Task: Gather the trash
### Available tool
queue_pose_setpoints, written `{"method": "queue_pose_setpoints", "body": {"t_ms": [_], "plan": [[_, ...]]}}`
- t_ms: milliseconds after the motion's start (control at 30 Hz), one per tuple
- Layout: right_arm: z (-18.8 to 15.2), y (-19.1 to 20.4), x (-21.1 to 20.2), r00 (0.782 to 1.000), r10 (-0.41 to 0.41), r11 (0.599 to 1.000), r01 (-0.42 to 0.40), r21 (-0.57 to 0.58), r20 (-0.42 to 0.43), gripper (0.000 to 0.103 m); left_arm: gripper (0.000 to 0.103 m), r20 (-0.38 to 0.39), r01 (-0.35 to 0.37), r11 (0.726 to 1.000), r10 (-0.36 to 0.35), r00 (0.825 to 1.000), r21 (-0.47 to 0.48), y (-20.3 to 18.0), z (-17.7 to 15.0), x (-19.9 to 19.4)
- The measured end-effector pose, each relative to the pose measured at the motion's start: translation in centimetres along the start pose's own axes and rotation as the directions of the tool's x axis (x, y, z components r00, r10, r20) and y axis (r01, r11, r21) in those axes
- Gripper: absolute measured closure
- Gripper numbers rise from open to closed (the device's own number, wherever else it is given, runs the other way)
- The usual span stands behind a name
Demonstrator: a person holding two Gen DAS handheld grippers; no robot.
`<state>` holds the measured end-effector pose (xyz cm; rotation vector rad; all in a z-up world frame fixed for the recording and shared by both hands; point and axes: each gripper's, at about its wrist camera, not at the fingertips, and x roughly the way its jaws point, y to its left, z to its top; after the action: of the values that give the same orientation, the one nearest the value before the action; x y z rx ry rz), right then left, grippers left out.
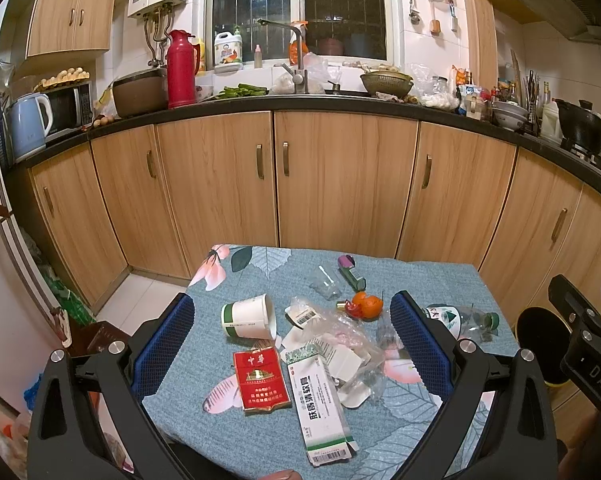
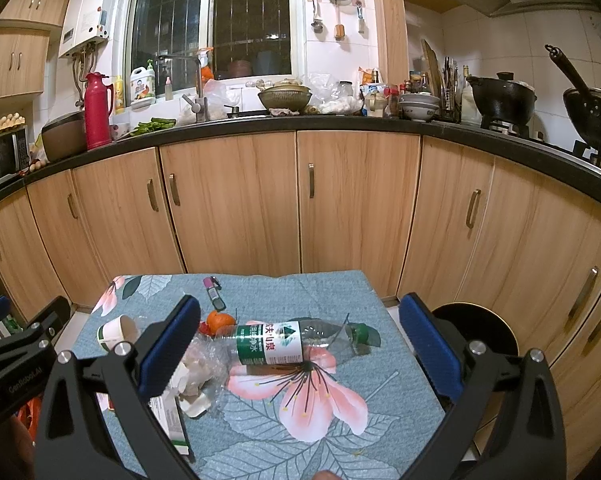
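Trash lies on a small table with a blue floral cloth. A tipped paper cup, a red cigarette pack, a long white-green box, crumpled clear plastic, orange peel and a green lighter show in the left wrist view. A crushed plastic bottle lies between the right gripper's fingers. My left gripper is open above the pile. My right gripper is open above the bottle.
Wooden cabinets and a cluttered black counter stand behind the table. A round black bin sits on the floor right of the table; it also shows in the left wrist view.
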<state>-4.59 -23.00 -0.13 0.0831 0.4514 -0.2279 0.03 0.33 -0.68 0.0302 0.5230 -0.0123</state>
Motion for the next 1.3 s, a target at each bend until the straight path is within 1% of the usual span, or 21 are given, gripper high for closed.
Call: {"method": "queue_pose_setpoints", "body": {"t_ms": [633,767,933,967,1300], "plan": [[0.0,0.0,0.1,1.000,-0.001,1.000,0.001,-0.001,-0.001,0.003,0.008,-0.002,0.001,1.000,-0.001,1.000,0.002,0.1,0.0,0.1],[0.1,-0.1,0.2,1.000,0.000,1.000,0.000,-0.002,-0.003,0.003,0.008,-0.007,0.002,1.000,-0.002,1.000,0.006,0.0,-0.4,0.5],[-0.7,0.2,0.5,1.000,-0.001,1.000,0.001,-0.003,-0.009,0.003,0.008,-0.010,0.002,1.000,-0.002,1.000,0.008,0.0,-0.6,0.7],[-1.2,0.6,1.2,1.000,0.002,1.000,-0.002,-0.003,-0.013,0.003,0.008,-0.012,0.001,1.000,-0.001,1.000,0.008,0.0,-0.7,0.8],[-0.9,0.2,2.4,0.999,0.003,1.000,-0.004,-0.005,-0.045,0.003,0.008,-0.037,0.000,1.000,0.000,0.999,0.017,-0.4,-0.8,2.1]]}}
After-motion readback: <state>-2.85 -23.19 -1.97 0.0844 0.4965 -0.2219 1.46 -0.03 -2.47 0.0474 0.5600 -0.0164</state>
